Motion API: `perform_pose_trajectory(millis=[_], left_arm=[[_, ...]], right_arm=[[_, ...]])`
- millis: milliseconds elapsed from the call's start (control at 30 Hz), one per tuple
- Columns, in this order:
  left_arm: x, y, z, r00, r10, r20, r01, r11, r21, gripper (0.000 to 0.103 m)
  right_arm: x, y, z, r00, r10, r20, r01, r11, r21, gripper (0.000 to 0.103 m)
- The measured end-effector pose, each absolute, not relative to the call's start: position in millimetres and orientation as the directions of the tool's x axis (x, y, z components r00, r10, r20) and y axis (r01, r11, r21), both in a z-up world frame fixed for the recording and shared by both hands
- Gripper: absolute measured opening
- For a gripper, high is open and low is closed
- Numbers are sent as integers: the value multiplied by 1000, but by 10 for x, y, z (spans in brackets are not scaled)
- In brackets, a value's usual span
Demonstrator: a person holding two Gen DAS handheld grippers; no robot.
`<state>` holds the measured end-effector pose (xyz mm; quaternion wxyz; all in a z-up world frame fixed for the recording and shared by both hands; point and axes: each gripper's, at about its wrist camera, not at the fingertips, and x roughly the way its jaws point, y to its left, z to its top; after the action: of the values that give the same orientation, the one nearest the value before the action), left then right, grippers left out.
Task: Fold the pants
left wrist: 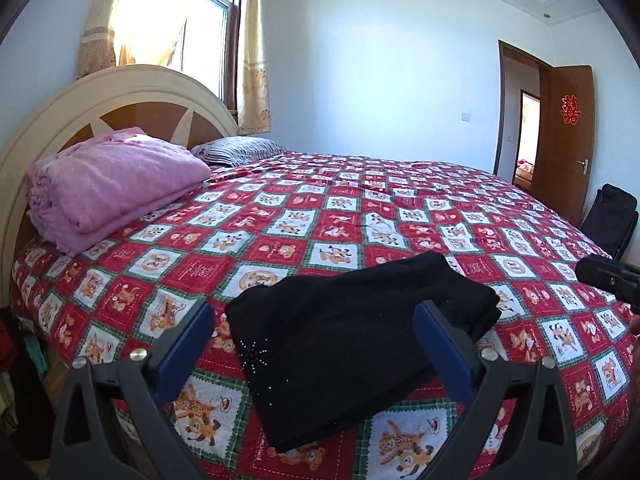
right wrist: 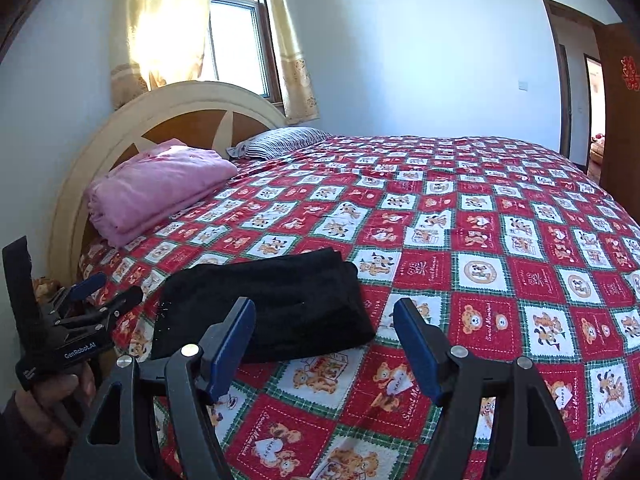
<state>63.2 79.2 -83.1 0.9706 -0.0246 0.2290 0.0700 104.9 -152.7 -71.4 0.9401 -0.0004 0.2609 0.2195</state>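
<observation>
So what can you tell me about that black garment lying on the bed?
The black pants lie folded into a compact, layered rectangle near the bed's front edge, flat on the red checked bedspread. The fabric looks soft and matte, with a small starburst of shiny beads on one corner. Only the bedspread touches them; neither open gripper grips them.

Folded black pants (left wrist: 352,344) on bedspread (left wrist: 320,220)
</observation>
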Motion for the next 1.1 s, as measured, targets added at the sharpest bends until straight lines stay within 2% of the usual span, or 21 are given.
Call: perform_pose_trajectory(millis=[1100], left_arm=[[612, 772, -835, 883, 128, -451, -156, 987, -25, 102]], right_arm=[[1009, -1454, -758, 771, 416, -482, -425, 900, 97, 75]])
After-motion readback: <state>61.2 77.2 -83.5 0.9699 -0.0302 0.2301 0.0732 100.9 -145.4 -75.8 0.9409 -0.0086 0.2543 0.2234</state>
